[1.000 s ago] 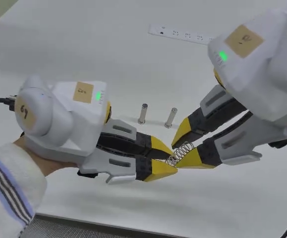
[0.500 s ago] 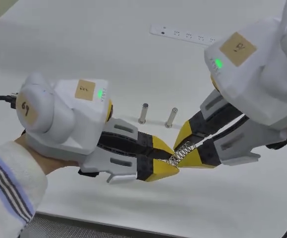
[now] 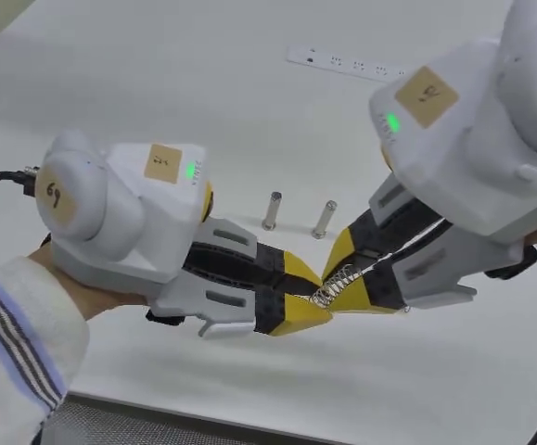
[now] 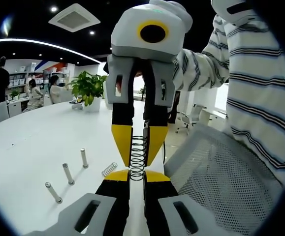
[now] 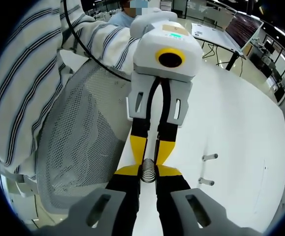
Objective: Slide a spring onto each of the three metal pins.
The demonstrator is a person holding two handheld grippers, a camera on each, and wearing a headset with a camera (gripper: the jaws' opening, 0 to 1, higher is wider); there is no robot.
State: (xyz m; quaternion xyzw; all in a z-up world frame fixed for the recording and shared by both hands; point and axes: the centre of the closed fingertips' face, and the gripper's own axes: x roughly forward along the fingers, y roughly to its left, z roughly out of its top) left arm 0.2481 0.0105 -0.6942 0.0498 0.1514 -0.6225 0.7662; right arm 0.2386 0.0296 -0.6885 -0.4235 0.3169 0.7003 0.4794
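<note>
A small steel spring (image 3: 342, 276) hangs above the white table (image 3: 157, 111), bridging the yellow tips of both grippers. My left gripper (image 3: 318, 298) is shut on its near end. My right gripper (image 3: 335, 289), coming in from the right, is shut on the far part. In the left gripper view the spring (image 4: 138, 152) rises from my left gripper (image 4: 137, 176) into the right gripper (image 4: 138, 164). In the right gripper view the spring (image 5: 149, 169) is seen end-on. Two upright metal pins (image 3: 273, 210) (image 3: 323, 219) stand just behind the tips. Three pins (image 4: 68, 173) stand in a row, with a loose spring (image 4: 109, 168) lying beside them.
A white power strip (image 3: 351, 65) lies at the far side of the table. The table's near edge runs just below the grippers. A grey mesh chair (image 4: 216, 172) stands beside the table. A potted plant (image 4: 88, 86) and several people are far off.
The right gripper has shifted slightly left and up in the picture and rolled a little. The spring stays held between both grippers' tips, and the pins have not moved.
</note>
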